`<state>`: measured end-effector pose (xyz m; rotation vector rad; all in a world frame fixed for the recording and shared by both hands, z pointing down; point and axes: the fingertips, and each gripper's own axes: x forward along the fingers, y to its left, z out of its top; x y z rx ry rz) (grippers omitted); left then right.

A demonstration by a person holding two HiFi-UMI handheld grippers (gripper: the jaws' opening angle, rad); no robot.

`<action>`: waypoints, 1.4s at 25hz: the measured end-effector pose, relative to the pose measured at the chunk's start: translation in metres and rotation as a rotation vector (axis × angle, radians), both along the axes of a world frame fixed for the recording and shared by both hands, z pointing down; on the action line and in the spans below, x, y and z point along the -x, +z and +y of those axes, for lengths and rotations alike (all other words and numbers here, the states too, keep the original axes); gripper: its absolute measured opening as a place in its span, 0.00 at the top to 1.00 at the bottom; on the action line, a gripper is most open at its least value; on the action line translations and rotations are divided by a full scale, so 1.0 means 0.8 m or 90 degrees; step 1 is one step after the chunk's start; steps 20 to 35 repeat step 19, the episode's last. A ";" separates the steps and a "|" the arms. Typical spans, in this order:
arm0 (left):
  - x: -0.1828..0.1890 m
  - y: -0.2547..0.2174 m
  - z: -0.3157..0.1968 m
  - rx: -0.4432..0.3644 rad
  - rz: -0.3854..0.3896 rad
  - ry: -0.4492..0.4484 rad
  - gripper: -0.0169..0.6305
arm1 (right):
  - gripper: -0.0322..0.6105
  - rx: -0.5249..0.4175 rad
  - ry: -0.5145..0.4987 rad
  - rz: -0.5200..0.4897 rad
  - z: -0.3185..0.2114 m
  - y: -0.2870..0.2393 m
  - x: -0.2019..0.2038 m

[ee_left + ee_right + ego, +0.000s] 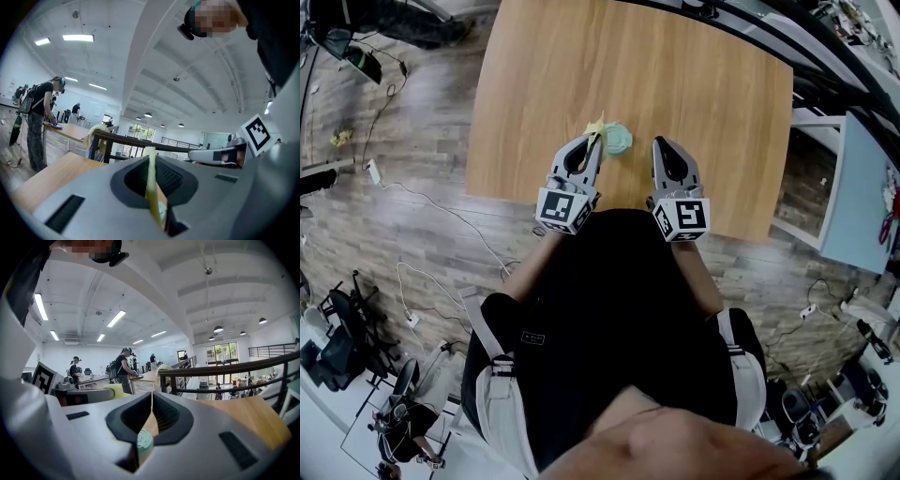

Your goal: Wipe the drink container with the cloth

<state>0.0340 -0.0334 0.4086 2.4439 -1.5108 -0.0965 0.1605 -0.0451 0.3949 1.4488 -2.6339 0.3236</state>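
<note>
Wooden table (675, 75), and both grippers are up over its near edge. Left gripper (594, 141) has its fingers clamped tight on the yellow cloth (596, 126), a thin fold of it standing up between them. Right beside that sits the teal drink container (620, 140), on the table between the two grippers. Right gripper (662, 143) has its fingers pressed together on nothing, just right of the container. Cloth is at the container's left side, touching or nearly so, hard to call. Wiping looks barely begun: nothing steadies the container, and most of it seems left to wipe
</note>
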 end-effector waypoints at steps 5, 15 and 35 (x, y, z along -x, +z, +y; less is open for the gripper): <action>0.003 0.000 0.001 0.002 0.008 -0.003 0.93 | 0.90 -0.001 -0.002 -0.001 0.001 -0.001 0.003; 0.001 0.004 0.002 0.006 0.013 0.000 0.93 | 0.90 -0.001 -0.004 0.003 0.002 0.002 0.004; 0.000 0.003 0.005 0.005 0.012 0.009 0.93 | 0.90 -0.002 -0.003 0.005 0.005 0.002 0.005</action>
